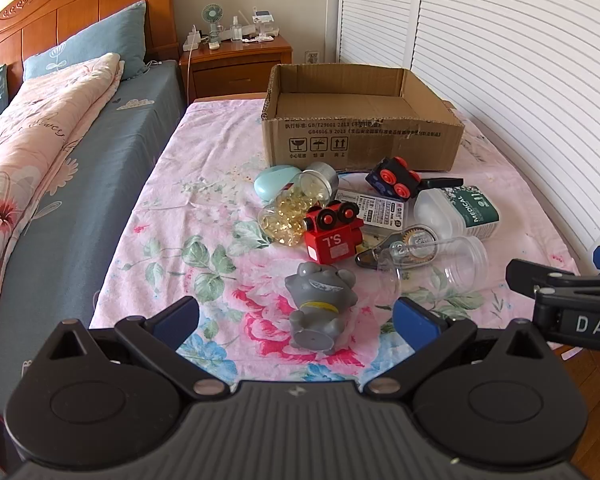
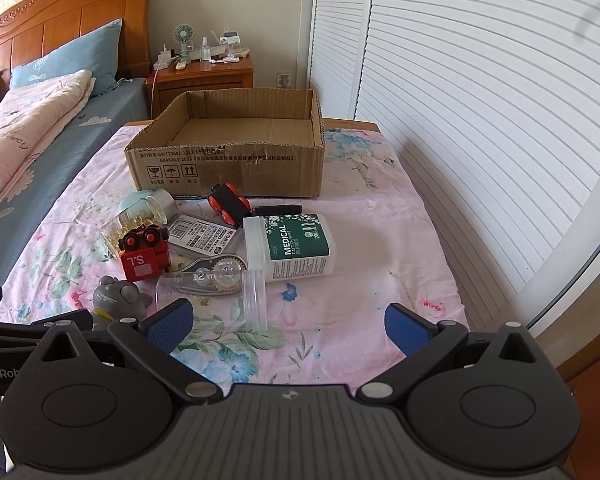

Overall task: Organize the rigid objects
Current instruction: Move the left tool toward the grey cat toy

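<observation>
A pile of small things lies on the floral cloth in front of an empty cardboard box [image 1: 360, 140] [image 2: 228, 164]. It holds a grey toy figure [image 1: 320, 304] [image 2: 116, 298], a red toy train [image 1: 332, 232] [image 2: 144, 254], a dark toy car [image 1: 394, 180] [image 2: 228, 202], a jar of yellow capsules [image 1: 292, 208], a clear empty jar [image 1: 440, 264] [image 2: 216, 292], a correction tape [image 2: 216, 274] and a cotton swab tub [image 1: 456, 212] [image 2: 292, 246]. My left gripper [image 1: 296, 320] stands open just before the grey figure. My right gripper [image 2: 288, 322] is open over bare cloth beside the clear jar.
A bed with pink quilt [image 1: 40, 140] runs along the left. A wooden nightstand [image 1: 236, 60] with a small fan stands behind the box. White louvred doors [image 1: 500, 60] close off the right side. The right gripper's body [image 1: 572, 300] shows at the left view's right edge.
</observation>
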Demonstrator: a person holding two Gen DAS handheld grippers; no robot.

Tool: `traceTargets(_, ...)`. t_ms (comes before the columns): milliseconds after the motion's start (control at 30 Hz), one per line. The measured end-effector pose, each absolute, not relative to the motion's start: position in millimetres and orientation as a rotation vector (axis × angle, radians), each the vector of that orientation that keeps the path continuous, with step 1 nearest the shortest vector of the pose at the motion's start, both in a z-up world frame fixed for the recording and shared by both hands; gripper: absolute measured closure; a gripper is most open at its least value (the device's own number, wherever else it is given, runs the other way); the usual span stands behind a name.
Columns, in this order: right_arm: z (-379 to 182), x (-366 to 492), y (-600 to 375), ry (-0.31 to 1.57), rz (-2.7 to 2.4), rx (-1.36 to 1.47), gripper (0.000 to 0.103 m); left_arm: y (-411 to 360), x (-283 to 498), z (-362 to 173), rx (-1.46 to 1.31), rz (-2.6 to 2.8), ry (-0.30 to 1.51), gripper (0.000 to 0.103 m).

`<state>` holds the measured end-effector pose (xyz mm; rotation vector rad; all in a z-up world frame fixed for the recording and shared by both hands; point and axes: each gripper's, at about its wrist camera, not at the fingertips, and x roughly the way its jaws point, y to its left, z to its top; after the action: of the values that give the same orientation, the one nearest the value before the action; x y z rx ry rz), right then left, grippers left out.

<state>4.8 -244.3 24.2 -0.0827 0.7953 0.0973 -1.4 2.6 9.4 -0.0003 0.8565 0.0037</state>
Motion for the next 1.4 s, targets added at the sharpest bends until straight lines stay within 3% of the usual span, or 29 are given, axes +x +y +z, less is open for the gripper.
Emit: traceTargets(1400,24,18,-238,0.711,0.151,-0.121,0.0,7,8,3,0.024,-0.061,0.833,0.001)
